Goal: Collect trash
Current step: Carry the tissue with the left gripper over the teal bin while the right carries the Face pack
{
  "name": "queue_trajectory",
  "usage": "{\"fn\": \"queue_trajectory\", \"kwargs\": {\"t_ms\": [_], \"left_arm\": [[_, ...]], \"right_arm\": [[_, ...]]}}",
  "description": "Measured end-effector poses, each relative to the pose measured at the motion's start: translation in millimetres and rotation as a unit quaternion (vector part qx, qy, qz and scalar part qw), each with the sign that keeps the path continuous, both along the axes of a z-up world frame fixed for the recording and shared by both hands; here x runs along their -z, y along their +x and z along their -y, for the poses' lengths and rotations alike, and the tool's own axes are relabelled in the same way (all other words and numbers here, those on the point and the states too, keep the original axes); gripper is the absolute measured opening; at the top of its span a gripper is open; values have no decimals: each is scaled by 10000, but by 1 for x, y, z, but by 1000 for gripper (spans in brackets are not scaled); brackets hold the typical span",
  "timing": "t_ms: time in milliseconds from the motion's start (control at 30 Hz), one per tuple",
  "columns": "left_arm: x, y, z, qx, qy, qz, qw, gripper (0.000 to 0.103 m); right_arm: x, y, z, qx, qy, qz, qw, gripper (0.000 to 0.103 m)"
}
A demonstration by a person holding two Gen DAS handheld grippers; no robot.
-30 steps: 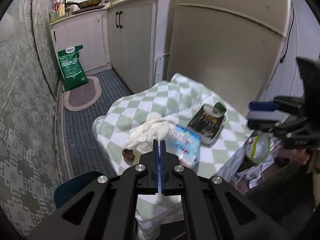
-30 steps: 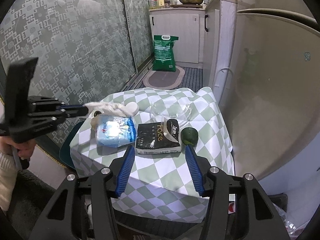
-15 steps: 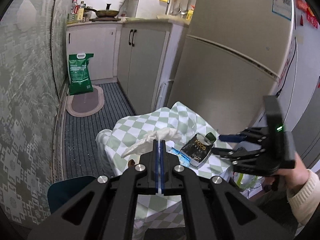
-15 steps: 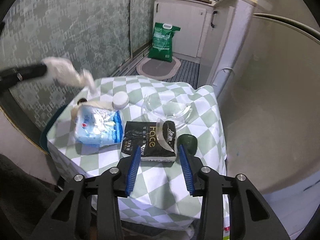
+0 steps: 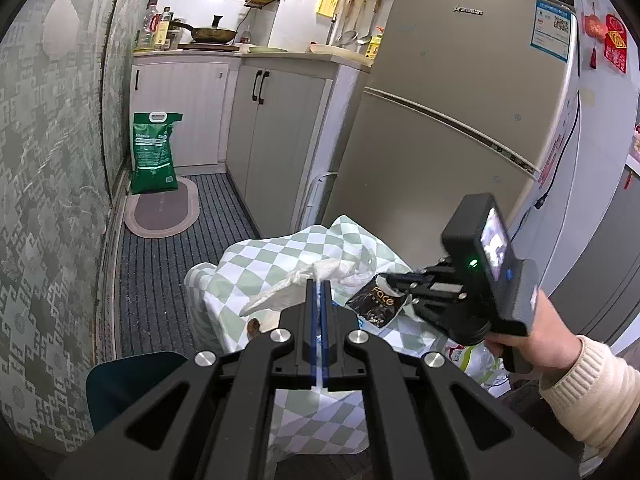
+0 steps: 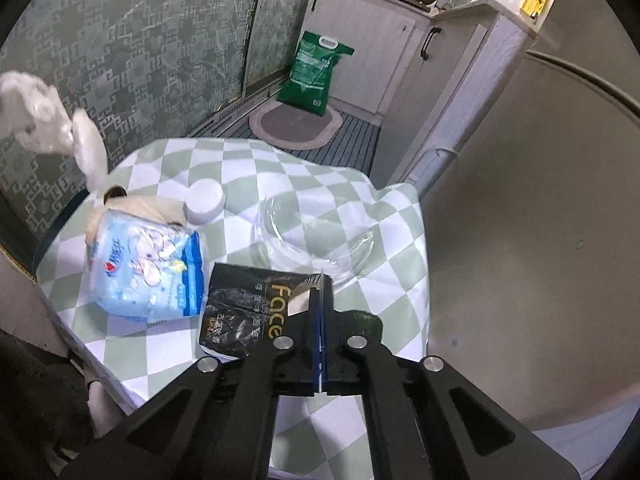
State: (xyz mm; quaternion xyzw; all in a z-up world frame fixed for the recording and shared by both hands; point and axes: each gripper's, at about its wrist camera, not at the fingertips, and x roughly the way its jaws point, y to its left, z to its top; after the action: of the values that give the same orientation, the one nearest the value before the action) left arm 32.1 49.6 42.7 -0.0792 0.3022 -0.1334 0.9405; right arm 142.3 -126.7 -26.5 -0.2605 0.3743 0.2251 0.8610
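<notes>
The left tongs [image 5: 319, 286] pinched a crumpled white plastic glove [image 5: 298, 285] and held it above the checked bench [image 6: 256, 168], presumably clear of the remaining trash. The right tongs [image 6: 320, 280], which had stood spread above the bench a second before, had just been closing and now pressed together on the torn flap of the black wrapper [image 6: 244, 308], ready to lift it.

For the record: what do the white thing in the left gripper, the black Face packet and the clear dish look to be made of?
White thing: thin, translucent plastic film, probably a disposable glove; it crumples and hangs limp. Black Face packet: glossy plastic or foil-lined film, judging by its sheen, creases and silvery torn flap. Clear dish: transparent with bright highlights; glass or rigid plastic, I cannot tell which.
</notes>
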Motion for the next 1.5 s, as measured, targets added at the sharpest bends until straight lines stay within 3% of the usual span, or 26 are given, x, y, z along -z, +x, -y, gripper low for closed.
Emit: {"fn": "queue_trajectory", "kwargs": {"t_ms": [600, 900, 1233, 1500], "left_arm": [[1, -16, -40, -495, -64, 27, 9987, 2], [12, -19, -72, -1029, 24, -192, 9945, 2], [34, -23, -107, -1586, 146, -624, 9853, 2], [56, -22, -124, -1785, 264, -1082, 9776, 2]], "right_arm": [[-74, -42, -9, -139, 439, 576, 9973, 0], [-102, -56, -35, -455, 863, 723, 9926, 0], [-110, -67, -99, -1054, 1061, 641, 9867, 0], [-88, -82, -163, -1651, 1009, 237, 9808, 0]]}}
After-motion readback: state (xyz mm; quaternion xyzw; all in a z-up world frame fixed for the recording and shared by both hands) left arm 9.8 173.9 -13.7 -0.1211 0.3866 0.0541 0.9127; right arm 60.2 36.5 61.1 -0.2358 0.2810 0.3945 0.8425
